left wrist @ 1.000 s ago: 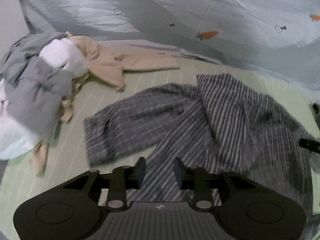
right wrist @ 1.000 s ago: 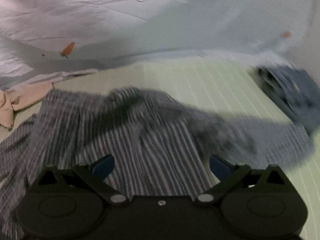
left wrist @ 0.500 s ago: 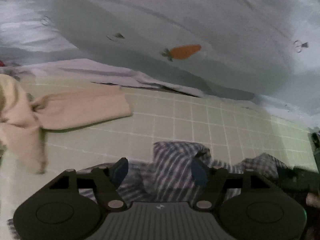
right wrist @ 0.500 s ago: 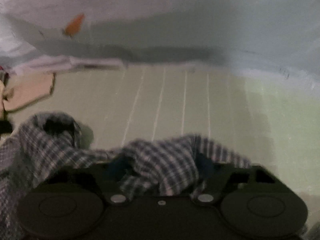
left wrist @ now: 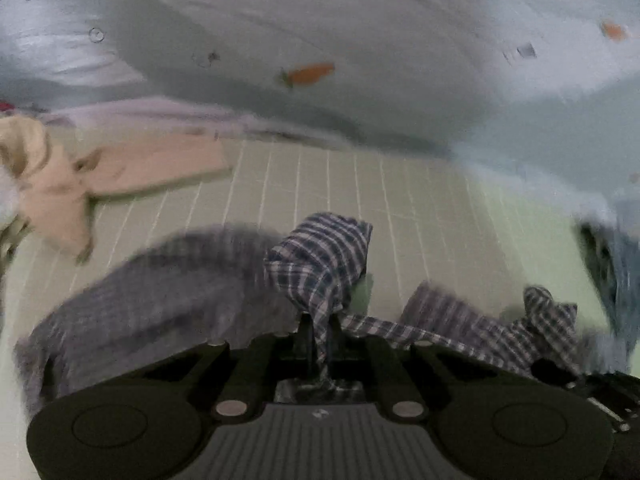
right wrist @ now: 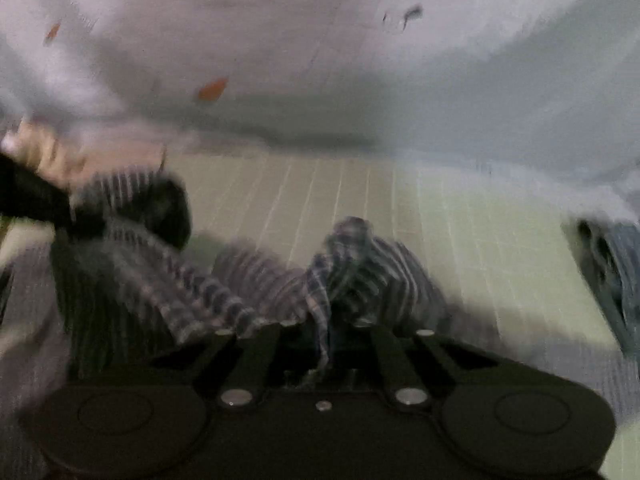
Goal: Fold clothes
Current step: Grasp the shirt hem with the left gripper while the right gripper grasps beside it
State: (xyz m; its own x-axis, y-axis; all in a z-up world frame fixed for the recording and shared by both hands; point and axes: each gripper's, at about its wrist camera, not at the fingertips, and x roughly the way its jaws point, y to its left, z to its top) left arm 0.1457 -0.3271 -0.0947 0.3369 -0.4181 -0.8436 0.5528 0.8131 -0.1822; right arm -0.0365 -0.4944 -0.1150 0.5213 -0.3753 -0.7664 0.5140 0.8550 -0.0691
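**Two grippers, one plaid garment**

Our left gripper point(left wrist: 319, 330) is closing, its jaws pinching the plaid garment point(left wrist: 320, 264); our right gripper point(right wrist: 329, 326) clamps another bunch. It sags between them over the green checked mat point(left wrist: 400, 200). Beyond: one beige garment point(left wrist: 120, 168), one carrot-print quilt point(left wrist: 360, 40).

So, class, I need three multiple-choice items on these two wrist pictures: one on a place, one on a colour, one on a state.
1. Where does the beige garment lie in the left wrist view?
A. upper left
B. lower right
C. centre

2. What colour are the carrot prints on the pale quilt?
A. green
B. orange
C. purple

3. What are the left tongs doing?
A. standing wide open
B. gripping a cup
C. pinching the plaid garment

Key: 1 A, it lies at the left edge; 2 B, the print is orange; 3 C, plaid cloth is squeezed between them.
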